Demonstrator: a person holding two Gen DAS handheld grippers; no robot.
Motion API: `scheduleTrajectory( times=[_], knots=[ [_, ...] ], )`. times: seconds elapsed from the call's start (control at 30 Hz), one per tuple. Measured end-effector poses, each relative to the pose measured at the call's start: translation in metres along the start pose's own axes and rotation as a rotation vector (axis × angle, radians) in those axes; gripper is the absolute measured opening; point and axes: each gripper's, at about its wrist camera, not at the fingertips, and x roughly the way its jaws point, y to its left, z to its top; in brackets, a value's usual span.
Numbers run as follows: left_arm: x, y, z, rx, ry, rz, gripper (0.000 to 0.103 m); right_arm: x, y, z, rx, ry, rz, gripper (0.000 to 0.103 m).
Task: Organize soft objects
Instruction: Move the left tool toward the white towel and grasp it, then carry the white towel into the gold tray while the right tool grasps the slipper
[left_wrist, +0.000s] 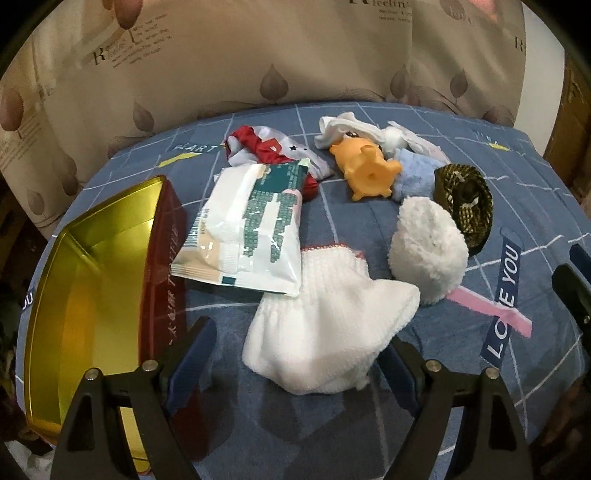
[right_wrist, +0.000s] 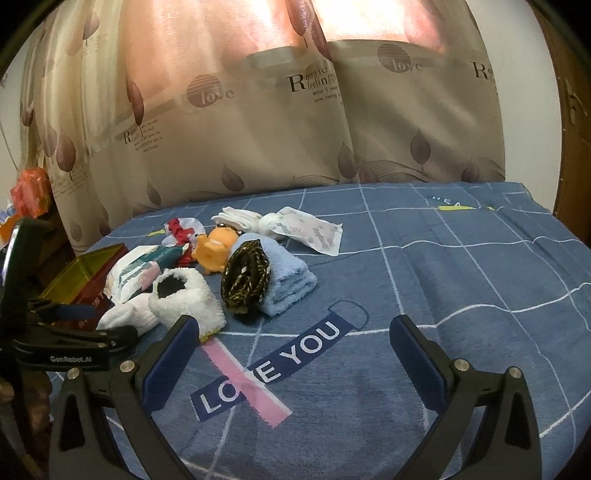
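Note:
Soft things lie on a blue bedsheet (left_wrist: 354, 229). A white sock (left_wrist: 325, 325) lies between the open jaws of my left gripper (left_wrist: 295, 343), which holds nothing. Behind it lie a tissue pack (left_wrist: 247, 225), a fluffy white slipper (left_wrist: 428, 247), a dark patterned cloth (left_wrist: 465, 203), a light blue towel (left_wrist: 413, 173), an orange toy (left_wrist: 365, 170) and red-white cloth (left_wrist: 266, 147). A red tin with gold inside (left_wrist: 92, 280) stands at the left. My right gripper (right_wrist: 291, 350) is open and empty over the "LOVE YOU" print, right of the slipper (right_wrist: 188, 295) and blue towel (right_wrist: 288, 280).
A printed curtain (right_wrist: 295, 129) hangs behind the bed. White socks (right_wrist: 240, 216) and a flat printed packet (right_wrist: 310, 232) lie at the far side. The left gripper's body (right_wrist: 74, 339) shows at the left of the right wrist view. Bare sheet (right_wrist: 480, 277) stretches to the right.

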Motion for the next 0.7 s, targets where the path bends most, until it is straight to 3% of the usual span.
scheduleTrajectory(
  times=[0.13,0.2,0.27,0.37,0.6,0.7],
  knots=[
    [0.006,-0.001,-0.002,-0.009,-0.003,0.001,0.083,0.002,-0.001,0.001,0.004,0.011,0.011,0.103],
    [0.004,0.0,-0.002,-0.012,-0.026,-0.01,0.072,0.003,-0.002,0.001,0.008,0.012,0.016,0.103],
    [0.003,-0.003,-0.003,-0.002,-0.036,0.003,0.052,0.003,-0.002,0.0,0.013,0.01,0.018,0.103],
    [0.001,-0.007,-0.002,0.02,-0.039,0.033,0.032,0.004,-0.002,0.0,0.014,0.013,0.019,0.103],
    [-0.006,-0.015,-0.007,0.034,-0.028,0.086,0.031,0.003,-0.001,0.0,0.009,0.018,0.025,0.103],
    [-0.016,-0.012,-0.007,0.029,-0.066,0.076,0.031,0.003,-0.001,-0.001,0.008,0.019,0.023,0.103]
  ],
)
